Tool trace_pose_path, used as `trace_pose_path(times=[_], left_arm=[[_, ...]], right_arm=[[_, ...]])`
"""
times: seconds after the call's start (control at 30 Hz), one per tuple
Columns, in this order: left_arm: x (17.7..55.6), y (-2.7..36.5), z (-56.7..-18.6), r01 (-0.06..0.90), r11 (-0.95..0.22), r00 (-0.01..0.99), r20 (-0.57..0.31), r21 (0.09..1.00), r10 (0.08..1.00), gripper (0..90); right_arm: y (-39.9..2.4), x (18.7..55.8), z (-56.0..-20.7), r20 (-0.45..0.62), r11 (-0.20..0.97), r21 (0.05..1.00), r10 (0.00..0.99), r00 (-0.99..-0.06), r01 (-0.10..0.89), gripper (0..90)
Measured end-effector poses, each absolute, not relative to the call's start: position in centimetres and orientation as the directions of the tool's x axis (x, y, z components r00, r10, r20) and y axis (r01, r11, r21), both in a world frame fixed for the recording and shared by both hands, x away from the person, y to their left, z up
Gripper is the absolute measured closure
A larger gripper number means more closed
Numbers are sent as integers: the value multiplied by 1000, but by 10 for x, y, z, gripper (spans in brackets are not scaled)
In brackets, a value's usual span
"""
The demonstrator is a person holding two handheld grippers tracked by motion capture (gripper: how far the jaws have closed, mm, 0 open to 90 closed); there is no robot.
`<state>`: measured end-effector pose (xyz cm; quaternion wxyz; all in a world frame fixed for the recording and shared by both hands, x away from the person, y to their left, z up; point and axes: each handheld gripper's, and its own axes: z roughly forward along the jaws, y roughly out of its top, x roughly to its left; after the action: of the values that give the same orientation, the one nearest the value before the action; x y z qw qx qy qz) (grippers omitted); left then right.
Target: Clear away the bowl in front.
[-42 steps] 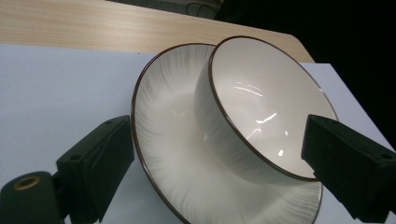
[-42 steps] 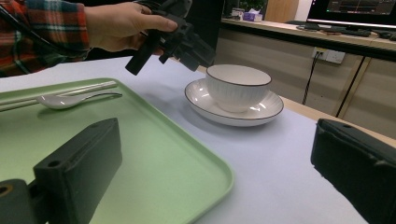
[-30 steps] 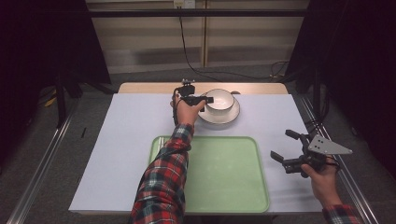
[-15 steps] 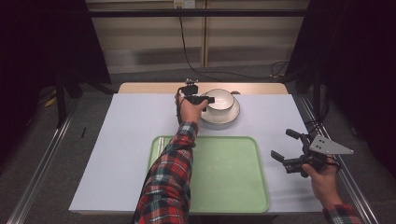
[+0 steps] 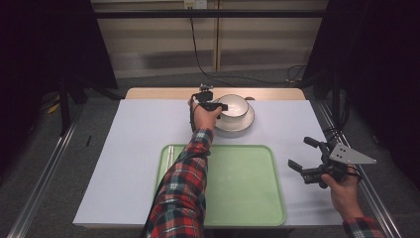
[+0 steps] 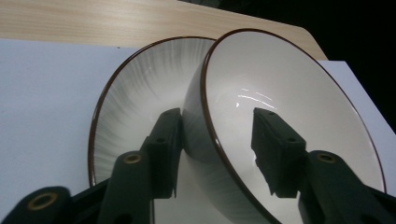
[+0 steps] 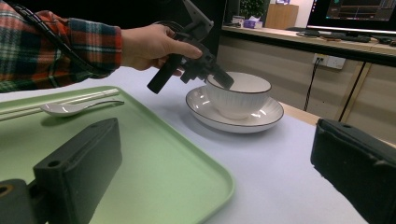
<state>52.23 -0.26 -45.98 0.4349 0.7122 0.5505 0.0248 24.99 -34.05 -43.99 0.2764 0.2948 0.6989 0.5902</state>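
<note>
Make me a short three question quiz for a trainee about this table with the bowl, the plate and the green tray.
1. True or false: the bowl stands on the tray.
2. Which gripper straddles the bowl's rim? A) left gripper B) right gripper
3. Fill in: on the tray, beside the chopsticks, lies a white ____.

Key
1. False; it sits on the plate, beyond the tray.
2. A; its jaws have just been closing, one finger outside the wall, one inside.
3. spoon.

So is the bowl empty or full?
Empty: the bowl shows a bare white inside in the left gripper view, and sits upright on its plate.
</note>
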Motion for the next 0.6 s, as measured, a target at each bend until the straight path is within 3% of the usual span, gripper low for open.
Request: trace_pose_path(times=[0.6], left_arm=[[523,-9,-465,781,13,349,-454,624,819,704]], right_arm=[[-341,250,-440,-44,129,989,735,-677,77,13]])
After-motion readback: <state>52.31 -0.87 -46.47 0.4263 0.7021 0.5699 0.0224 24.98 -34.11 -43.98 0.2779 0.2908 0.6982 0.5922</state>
